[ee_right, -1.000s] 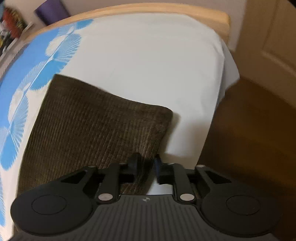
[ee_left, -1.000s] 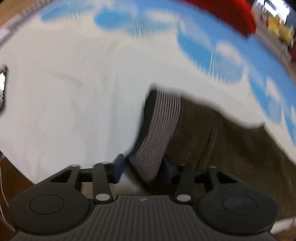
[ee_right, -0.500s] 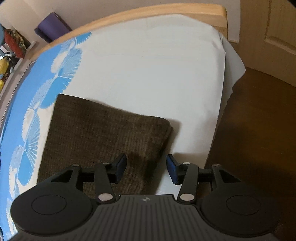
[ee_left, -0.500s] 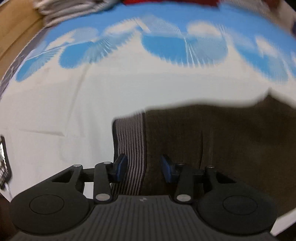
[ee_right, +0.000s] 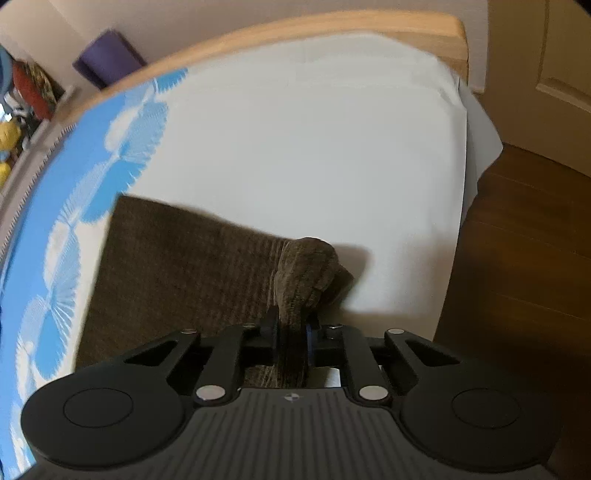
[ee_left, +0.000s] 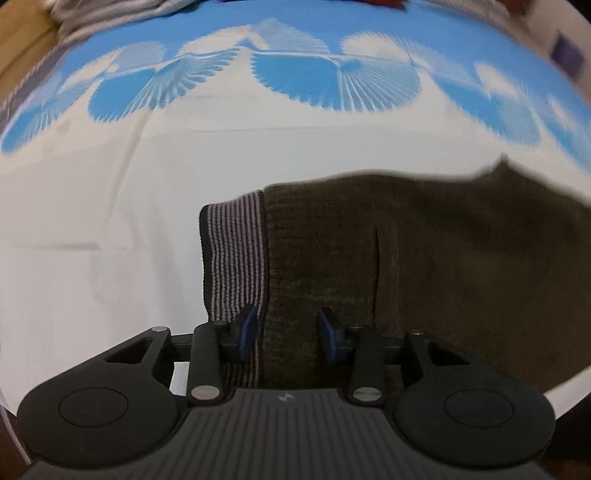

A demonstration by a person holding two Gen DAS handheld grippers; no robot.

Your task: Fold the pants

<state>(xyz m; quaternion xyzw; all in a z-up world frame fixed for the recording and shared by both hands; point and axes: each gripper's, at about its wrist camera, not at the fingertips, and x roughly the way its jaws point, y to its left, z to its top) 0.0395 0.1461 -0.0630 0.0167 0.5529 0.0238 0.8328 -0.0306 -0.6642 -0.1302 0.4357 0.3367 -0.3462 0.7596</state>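
Observation:
Dark olive-brown corduroy pants (ee_left: 424,251) lie on the bed, with a grey-striped inner waistband (ee_left: 234,258) showing at their left end. My left gripper (ee_left: 288,330) is open, its blue-padded fingers (ee_left: 246,326) straddling the edge where waistband meets corduroy. In the right wrist view the pants (ee_right: 184,266) lie folded flat. My right gripper (ee_right: 291,332) is shut on their near right corner, which is bunched and lifted into a hump (ee_right: 314,269).
The bed has a white sheet (ee_right: 314,147) with a blue fan pattern (ee_left: 332,81) along its far side. A wooden bed frame (ee_right: 332,26) runs behind. Dark wooden floor (ee_right: 524,258) and a door lie to the right. A purple object (ee_right: 107,55) sits beyond the frame.
My right gripper opened, then shut on the pants' corner and bunched it up. My left gripper let go of the waistband, which now lies flat, and stays open over it.

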